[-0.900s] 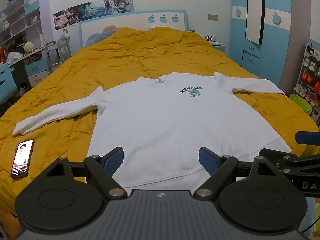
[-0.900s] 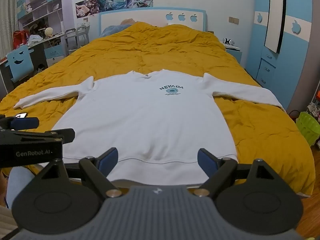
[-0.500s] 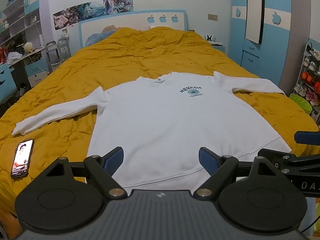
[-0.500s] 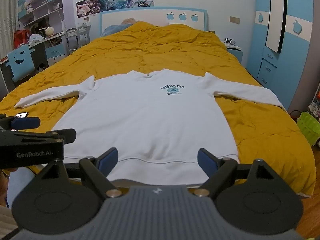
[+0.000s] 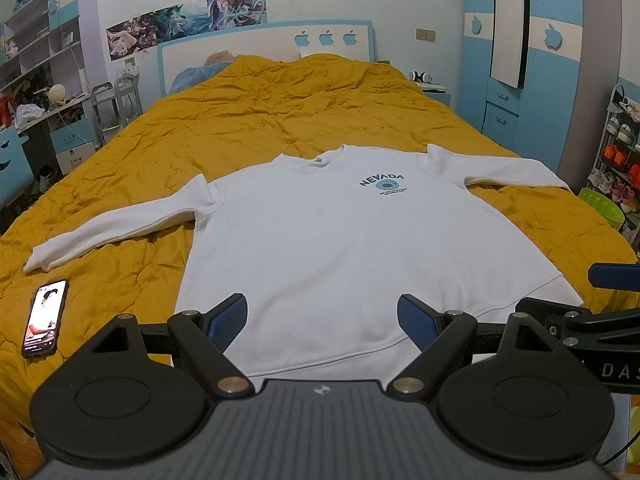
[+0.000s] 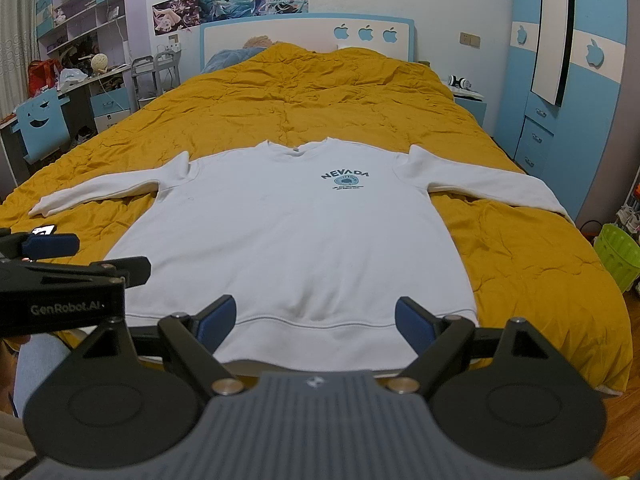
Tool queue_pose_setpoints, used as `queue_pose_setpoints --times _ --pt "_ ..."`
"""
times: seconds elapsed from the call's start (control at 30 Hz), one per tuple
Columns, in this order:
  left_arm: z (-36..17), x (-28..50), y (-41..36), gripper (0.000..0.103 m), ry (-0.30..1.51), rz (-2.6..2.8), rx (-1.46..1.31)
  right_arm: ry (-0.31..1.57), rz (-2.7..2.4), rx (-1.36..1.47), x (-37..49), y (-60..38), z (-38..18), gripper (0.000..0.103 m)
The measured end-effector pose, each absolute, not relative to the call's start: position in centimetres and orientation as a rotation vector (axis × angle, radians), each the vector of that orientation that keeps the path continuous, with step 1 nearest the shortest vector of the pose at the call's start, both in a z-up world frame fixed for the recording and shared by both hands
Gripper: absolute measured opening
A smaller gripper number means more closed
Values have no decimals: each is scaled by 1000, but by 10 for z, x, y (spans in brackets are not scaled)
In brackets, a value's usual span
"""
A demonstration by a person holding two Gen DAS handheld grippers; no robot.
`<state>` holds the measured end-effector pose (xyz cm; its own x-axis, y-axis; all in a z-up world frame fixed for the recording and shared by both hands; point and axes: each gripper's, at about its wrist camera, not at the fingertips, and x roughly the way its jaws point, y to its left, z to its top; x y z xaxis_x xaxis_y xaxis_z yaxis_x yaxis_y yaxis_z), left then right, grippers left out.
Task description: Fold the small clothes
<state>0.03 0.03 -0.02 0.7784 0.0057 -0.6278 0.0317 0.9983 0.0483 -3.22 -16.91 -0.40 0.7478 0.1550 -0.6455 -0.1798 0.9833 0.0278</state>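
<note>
Ahead: sweatshirt [image 5: 340, 248] flat beyond left claw [image 5: 322, 320], right claw [image 6: 316, 320]; both released.

The sweatshirt [image 6: 304, 236] hem's middle hides behind the right claw [image 6: 316, 320] — small chest print unreadable.

A phone [image 5: 43, 318] (screen lit) lies on the mustard quilt [image 5: 280, 112], a green basket [image 6: 618, 254] beside the bed.

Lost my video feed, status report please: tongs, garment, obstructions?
Left tongs open, right tongs open, both empty. White sweatshirt flat, unfolded, sleeves spread. Phone beside left sleeve, off the garment.
</note>
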Motion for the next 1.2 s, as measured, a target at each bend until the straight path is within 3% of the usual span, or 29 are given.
queue_pose_setpoints --times 1.2 --pt "-1 0 4 99 682 -14 53 712 186 -35 -31 -165 -9 83"
